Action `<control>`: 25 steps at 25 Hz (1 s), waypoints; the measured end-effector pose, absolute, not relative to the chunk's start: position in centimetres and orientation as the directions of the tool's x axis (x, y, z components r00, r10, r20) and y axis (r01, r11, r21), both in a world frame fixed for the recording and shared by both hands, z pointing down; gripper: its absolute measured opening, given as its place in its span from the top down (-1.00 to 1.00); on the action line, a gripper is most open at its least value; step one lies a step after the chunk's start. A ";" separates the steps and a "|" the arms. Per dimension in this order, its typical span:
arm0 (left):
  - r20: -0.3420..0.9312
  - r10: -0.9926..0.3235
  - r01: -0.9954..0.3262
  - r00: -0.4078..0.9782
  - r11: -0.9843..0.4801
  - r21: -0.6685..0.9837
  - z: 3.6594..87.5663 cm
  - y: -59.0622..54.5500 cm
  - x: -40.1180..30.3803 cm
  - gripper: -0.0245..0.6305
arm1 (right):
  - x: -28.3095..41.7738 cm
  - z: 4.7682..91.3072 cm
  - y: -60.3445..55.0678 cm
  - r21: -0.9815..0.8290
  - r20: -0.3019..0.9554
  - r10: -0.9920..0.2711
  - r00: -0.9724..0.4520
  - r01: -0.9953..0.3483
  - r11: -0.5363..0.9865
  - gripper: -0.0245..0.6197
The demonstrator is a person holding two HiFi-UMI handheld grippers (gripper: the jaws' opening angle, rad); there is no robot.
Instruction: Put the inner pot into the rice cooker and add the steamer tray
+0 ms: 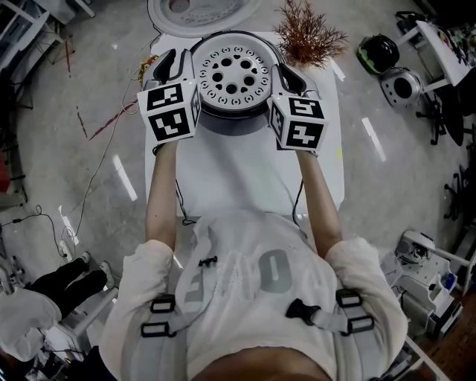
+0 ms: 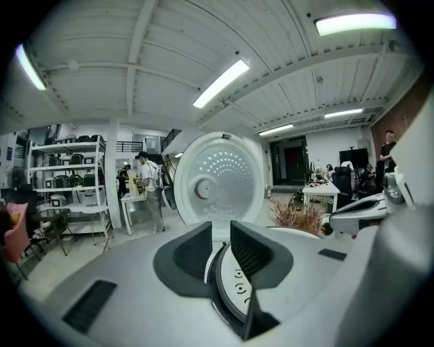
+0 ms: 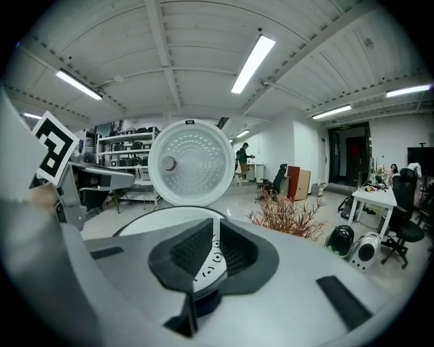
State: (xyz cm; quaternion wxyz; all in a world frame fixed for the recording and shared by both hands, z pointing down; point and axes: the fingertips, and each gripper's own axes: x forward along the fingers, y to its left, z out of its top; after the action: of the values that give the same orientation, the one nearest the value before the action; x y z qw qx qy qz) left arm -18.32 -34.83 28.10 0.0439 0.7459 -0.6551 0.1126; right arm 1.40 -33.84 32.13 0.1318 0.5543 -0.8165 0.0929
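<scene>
White and perforated, the steamer tray [image 1: 234, 74] is held level over the dark rice cooker [image 1: 232, 122] at the far end of the table [image 1: 223, 178]. The left gripper [image 1: 177, 59] pinches the tray's left rim, its jaws slightly apart with the thin edge caught between the pads. The right gripper [image 1: 286, 74] is pressed almost together on the right rim. Beyond the tray the cooker's round lid [image 1: 201, 11] stands open, with a dried reddish plant [image 1: 309, 33] just to its right.

The open lid [image 1: 202, 13] is cut off by the head view's top edge.
</scene>
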 end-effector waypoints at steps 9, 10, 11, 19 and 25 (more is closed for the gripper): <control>-0.036 -0.991 -0.982 0.125 -0.119 -0.146 20.6 -30.2 -16.2 0.69 | 1.1 24.2 -30.4 0.026 0.033 -0.879 -0.475 -0.879 0.476 0.90; -0.068 -0.990 -0.982 0.127 -0.116 -0.150 20.0 -29.2 -15.9 0.72 | 1.0 23.4 -29.7 0.028 -0.002 -0.873 -0.488 -0.873 0.488 0.90; -0.098 -0.987 -0.982 0.127 -0.111 -0.155 19.5 -28.1 -15.6 0.78 | 0.9 22.7 -28.9 0.031 -0.035 -0.866 -0.498 -0.867 0.497 0.90; -0.222 -0.968 -0.989 0.119 -0.096 -0.111 17.9 -21.3 -13.8 0.86 | 0.7 20.7 -23.9 0.066 -0.140 -0.840 -0.524 -0.852 0.520 0.90; -0.166 -0.982 -0.994 0.092 -0.081 -0.071 22.0 -18.8 -13.1 0.86 | 1.7 24.5 -21.6 0.034 -0.068 -0.838 -0.541 -0.841 0.540 0.90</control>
State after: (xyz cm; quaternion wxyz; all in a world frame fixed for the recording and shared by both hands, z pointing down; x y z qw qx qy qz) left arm -13.06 -18.84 21.98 -0.0827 0.7342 -0.6728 -0.0371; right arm 1.68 -21.55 24.49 -0.0216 0.4787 -0.8771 -0.0314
